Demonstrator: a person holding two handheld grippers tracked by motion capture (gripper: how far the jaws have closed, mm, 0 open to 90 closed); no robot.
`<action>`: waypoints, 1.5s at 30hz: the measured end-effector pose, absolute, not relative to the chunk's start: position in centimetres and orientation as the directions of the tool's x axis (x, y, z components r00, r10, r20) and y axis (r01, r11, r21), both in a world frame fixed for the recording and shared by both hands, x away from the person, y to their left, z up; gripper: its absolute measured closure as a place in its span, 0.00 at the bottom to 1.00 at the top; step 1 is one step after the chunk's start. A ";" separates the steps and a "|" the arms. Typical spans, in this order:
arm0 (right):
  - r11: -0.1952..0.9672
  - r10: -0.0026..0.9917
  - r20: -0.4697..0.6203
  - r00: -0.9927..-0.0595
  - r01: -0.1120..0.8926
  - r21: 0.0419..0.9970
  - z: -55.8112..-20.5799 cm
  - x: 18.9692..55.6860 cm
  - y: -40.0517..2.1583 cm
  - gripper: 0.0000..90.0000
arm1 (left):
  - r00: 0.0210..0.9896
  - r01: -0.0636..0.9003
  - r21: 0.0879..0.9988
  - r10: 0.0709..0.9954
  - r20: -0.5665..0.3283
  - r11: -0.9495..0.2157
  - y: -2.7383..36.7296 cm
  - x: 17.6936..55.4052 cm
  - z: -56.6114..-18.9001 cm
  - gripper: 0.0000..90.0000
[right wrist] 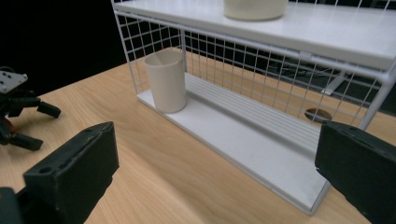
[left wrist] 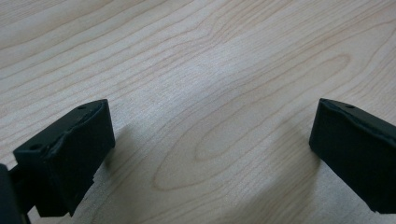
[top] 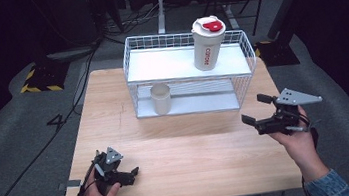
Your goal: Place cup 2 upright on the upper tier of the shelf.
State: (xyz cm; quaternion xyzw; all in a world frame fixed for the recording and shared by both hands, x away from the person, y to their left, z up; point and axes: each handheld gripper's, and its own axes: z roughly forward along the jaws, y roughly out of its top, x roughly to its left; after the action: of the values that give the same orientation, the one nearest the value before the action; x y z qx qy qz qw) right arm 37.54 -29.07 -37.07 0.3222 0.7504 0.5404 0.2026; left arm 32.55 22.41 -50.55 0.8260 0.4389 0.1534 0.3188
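Near the worktop's (top: 179,153) front edge, the left gripper (top: 121,174) rests spread and empty; the right gripper (top: 260,115), jaws wide, faces the cream cup (top: 160,98) on the wire rack's (top: 240,77) lower shelf, likely next reaching in.

Pale matt wood-grain tabletop (top: 189,151); white-coated wire metal shelf rack (top: 134,65); smooth matt cream plastic cup (top: 160,98).

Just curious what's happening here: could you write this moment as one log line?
left hand-held gripper: open, low over table | right hand-held gripper: open, facing rack | cup: lower shelf | shaker bottle: top shelf
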 end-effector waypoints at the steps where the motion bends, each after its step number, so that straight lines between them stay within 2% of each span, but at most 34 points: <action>1: 0.209 0.704 0.046 -0.709 0.269 0.940 -37.5 37.3 -29.1 0.00 | 0.568 0.627 0.661 0.823 -0.027 -0.411 22.4 32.5 -50.6 0.01; 15: 0.199 0.729 0.126 -0.673 0.384 0.902 -42.9 36.5 -29.7 0.03 | 0.568 0.627 0.661 0.823 -0.027 -0.412 22.4 32.5 -50.6 0.01; 23: 0.251 0.739 0.107 -0.666 0.419 0.872 -45.0 36.3 -30.1 0.07 | 0.568 0.628 0.661 0.823 -0.027 -0.411 22.4 32.5 -50.6 0.01; 33: 0.292 0.748 0.116 -0.653 0.482 0.826 -48.1 35.8 -30.0 0.07 | 0.570 0.625 0.664 0.821 -0.027 -0.411 22.4 32.6 -50.6 0.01; 45: 0.392 0.748 0.040 -0.663 0.489 0.779 -49.9 35.4 -28.9 0.07 | 0.571 0.625 0.661 0.821 -0.026 -0.414 22.4 32.7 -50.5 0.01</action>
State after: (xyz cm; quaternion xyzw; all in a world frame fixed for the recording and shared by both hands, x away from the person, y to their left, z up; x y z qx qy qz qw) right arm 35.37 -28.87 -49.92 0.3777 0.8185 0.4017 0.1612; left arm 32.68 22.41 -50.54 0.8268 0.4373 0.1531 0.3190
